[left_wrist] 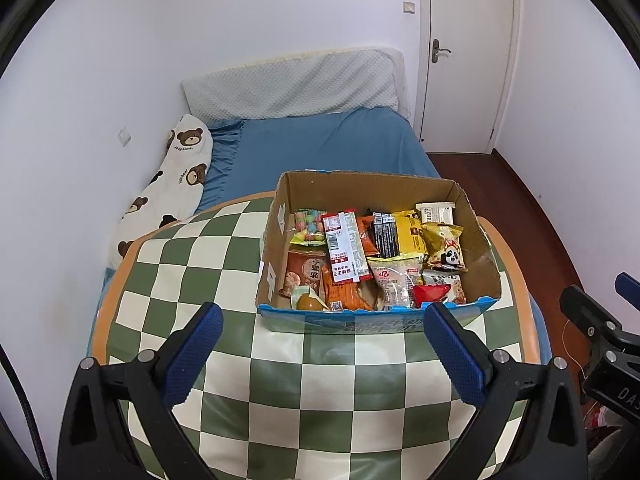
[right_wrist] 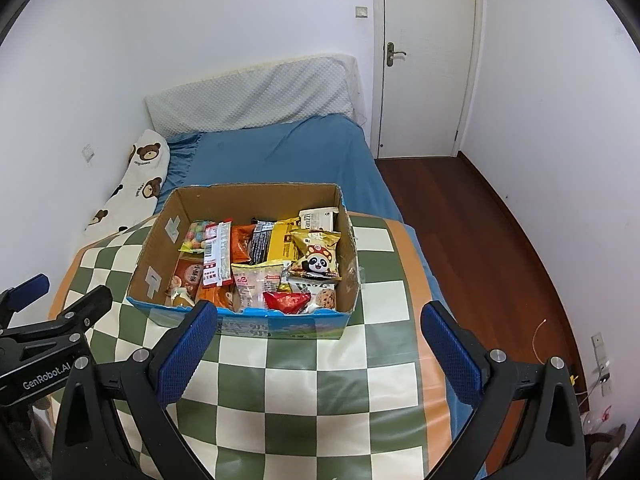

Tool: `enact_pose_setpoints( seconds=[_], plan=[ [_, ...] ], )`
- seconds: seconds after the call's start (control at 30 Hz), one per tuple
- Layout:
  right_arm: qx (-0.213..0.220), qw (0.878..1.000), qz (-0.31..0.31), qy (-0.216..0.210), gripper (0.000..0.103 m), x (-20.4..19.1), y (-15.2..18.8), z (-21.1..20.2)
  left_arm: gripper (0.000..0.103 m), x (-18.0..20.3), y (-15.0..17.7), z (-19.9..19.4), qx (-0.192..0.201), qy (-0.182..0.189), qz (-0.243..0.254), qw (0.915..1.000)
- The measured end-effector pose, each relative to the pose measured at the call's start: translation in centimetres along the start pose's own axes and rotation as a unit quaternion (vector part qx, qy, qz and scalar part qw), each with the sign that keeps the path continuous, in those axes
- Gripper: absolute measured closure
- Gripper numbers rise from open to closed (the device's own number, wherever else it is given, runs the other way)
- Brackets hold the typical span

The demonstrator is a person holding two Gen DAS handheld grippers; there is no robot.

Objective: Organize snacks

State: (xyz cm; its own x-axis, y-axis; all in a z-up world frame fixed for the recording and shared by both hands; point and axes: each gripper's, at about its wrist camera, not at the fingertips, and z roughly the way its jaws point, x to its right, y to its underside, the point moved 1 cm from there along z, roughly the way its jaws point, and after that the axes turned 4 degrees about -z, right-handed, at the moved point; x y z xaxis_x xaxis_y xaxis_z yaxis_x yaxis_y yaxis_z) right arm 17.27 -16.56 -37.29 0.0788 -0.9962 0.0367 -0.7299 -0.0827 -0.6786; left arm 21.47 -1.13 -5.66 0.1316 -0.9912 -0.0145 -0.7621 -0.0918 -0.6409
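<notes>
An open cardboard box (left_wrist: 476,236) with a blue front wall stands on the checkered table (left_wrist: 192,280); it also shows in the right wrist view (right_wrist: 160,240). It holds several snack packets: a red-and-white packet (left_wrist: 346,248), a gold panda packet (left_wrist: 446,248) (right_wrist: 318,256), a candy bag (left_wrist: 308,226), a red packet (right_wrist: 286,302). My left gripper (left_wrist: 324,322) is open and empty, just in front of the box. My right gripper (right_wrist: 320,322) is open and empty, in front of the box's right half.
A bed with a blue sheet (left_wrist: 320,144), a white pillow (left_wrist: 292,84) and a bear-print pillow (left_wrist: 168,188) lies behind the table. A white door (left_wrist: 468,52) and wooden floor (right_wrist: 472,240) are at the right. Walls close the left side.
</notes>
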Motion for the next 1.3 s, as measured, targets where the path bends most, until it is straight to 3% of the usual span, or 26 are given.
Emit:
enact_pose_setpoints(
  seconds=[1.3],
  plan=[
    [0.006,1.0,0.001,0.0,0.0,0.47,-0.07,-0.53,0.0,0.73,-0.09,-0.3,0.006,0.01,0.003,0.9999]
  ],
)
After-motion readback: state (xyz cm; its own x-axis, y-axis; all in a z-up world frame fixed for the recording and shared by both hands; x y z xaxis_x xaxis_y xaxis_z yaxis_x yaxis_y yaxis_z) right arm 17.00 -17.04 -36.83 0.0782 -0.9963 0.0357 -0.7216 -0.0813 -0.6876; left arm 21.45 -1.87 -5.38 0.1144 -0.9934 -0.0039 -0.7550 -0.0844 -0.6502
